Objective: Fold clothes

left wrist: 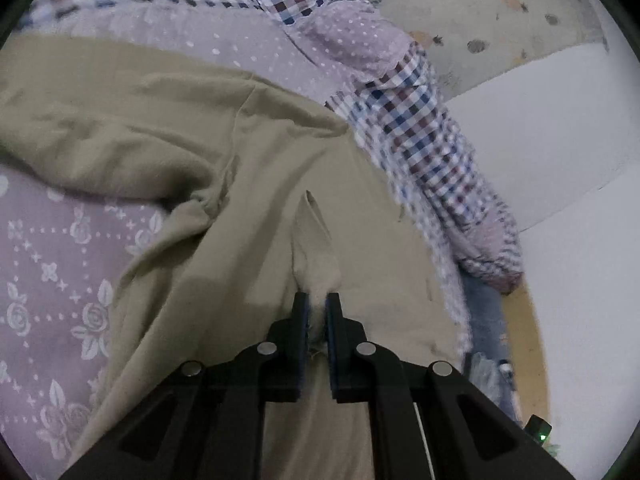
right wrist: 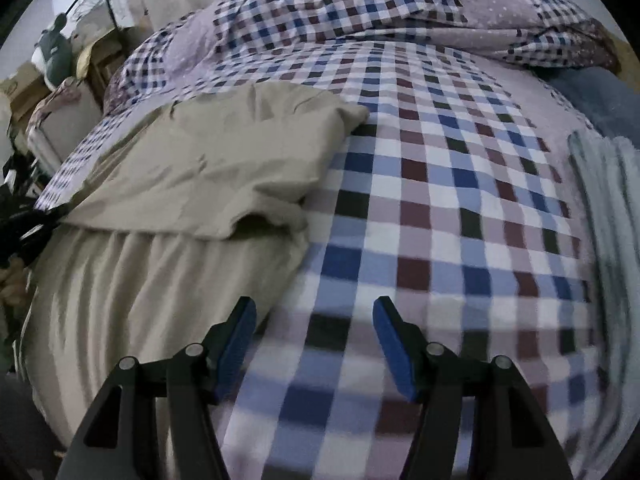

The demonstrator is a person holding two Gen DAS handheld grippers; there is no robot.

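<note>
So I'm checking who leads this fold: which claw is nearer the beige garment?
Left. The left claw is shut on a pinch of the beige garment. The right claw hangs open over the checked bedspread, just beside the garment's edge.

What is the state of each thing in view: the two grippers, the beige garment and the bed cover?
left gripper: shut on a pinch of the beige garment.
right gripper: open, nothing between its fingers.
beige garment: partly folded, wrinkled, lying on the bed.
checked bed cover: spread out under the garment, bunched at the far end.
</note>
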